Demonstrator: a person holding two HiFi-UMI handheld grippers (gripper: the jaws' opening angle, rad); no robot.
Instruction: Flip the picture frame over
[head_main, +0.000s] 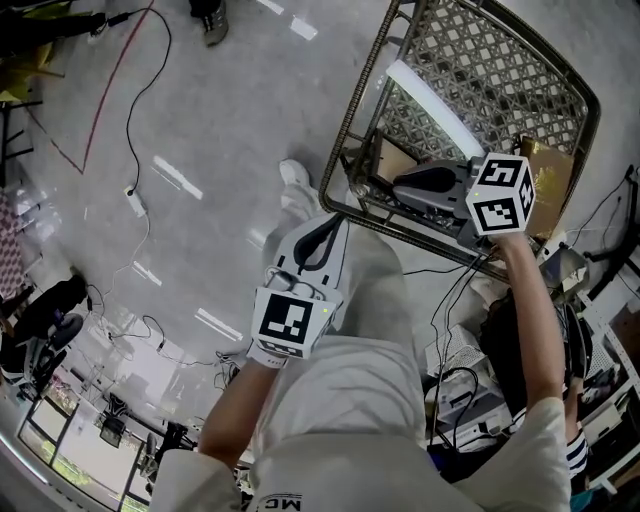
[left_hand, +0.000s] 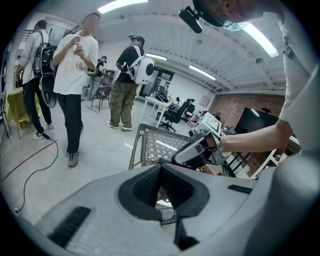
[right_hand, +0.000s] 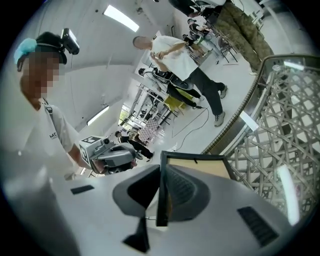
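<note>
The picture frame (head_main: 398, 158) has a black rim and a tan back. It stands on edge over the near end of a lattice table (head_main: 350, 110). My right gripper (head_main: 378, 185) is shut on the frame's rim; in the right gripper view the black edge (right_hand: 161, 190) runs straight between the jaws and the tan back (right_hand: 200, 167) faces up. My left gripper (head_main: 335, 218) hovers just off the table's near corner, its tips together and nothing in them. From the left gripper view (left_hand: 161, 167), the right gripper (left_hand: 192, 152) is seen over the table (left_hand: 150, 142).
Cables (head_main: 140, 110) trail over the grey floor left of the table. Two people (left_hand: 75, 65) stand on the floor beyond it. Cluttered shelves and wires (head_main: 600, 330) crowd the right side. A brown packet (head_main: 548, 175) lies at the table's right end.
</note>
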